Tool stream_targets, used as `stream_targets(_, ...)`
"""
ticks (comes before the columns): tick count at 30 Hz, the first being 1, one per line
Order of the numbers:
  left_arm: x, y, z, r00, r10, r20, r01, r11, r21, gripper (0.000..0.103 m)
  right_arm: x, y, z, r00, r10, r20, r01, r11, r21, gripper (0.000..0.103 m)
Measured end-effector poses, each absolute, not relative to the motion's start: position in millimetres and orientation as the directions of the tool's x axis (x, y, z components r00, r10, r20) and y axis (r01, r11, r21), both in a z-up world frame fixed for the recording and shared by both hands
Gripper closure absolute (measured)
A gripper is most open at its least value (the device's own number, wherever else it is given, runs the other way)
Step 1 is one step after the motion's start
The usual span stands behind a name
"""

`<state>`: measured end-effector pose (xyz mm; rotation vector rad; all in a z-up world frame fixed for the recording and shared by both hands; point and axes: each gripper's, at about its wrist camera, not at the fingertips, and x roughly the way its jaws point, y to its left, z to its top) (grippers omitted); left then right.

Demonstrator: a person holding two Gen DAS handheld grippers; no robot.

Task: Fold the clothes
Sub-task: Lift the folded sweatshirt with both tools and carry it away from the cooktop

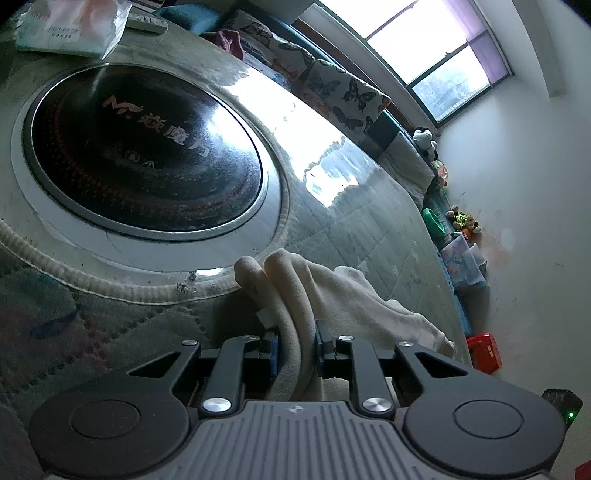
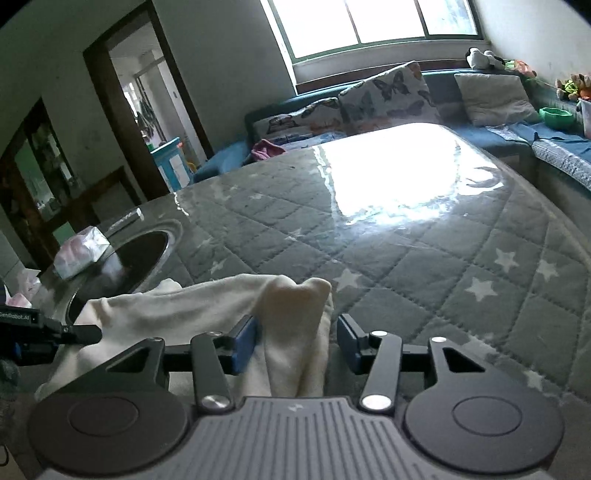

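Note:
A cream cloth [image 1: 332, 295] lies bunched over the grey quilted table cover [image 1: 388, 229]. My left gripper [image 1: 295, 350] is shut on one end of it, with folds standing up between the blue pads. In the right wrist view the same cloth [image 2: 184, 306] stretches left to the left gripper's tip [image 2: 85, 332]. My right gripper [image 2: 297, 343] has the other end of the cloth between its pads; the left pad touches the fabric, while a gap shows at the right pad.
A round black induction cooktop [image 1: 147, 155] is set in the table. A tissue pack [image 1: 70, 26] lies at its far side. A sofa with butterfly cushions [image 2: 388, 92] and toys runs along the window wall. A red box [image 1: 484, 350] sits on the floor.

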<state>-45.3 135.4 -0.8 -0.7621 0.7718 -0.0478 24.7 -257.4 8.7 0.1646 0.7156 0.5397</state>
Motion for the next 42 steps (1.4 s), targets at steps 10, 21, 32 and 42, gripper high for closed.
stream_targets(10,-44.7,130.0,1.8,0.728,-0.288,-0.622,-0.222,0.759,-0.612,0.083,25.6,-256.7,10.5,0.589,0.582,-0.561,-0.44,0.813,0.382,0.084)
stream_targets(21,-37.0,108.3,19.0,0.731,-0.251,-0.634,-0.168,0.834,-0.525,0.086,6.8,-268.1,31.1,0.64,0.578,-0.507,-0.44,0.816,0.375,0.091)
stream_targets(32,-9.1,64.2,29.4,0.719,-0.304,-0.625,-0.066,0.865,-0.497,0.088,1.3,-305.6,58.1,0.731,0.486,-0.479,-0.371,0.872,0.319,0.097)
stream_targets(42,15.9,28.5,29.4,0.7,-0.35,-0.623,-0.004,0.87,-0.493,0.088,-0.4,-337.2,61.2,0.782,0.411,-0.469,-0.304,0.908,0.288,0.097)
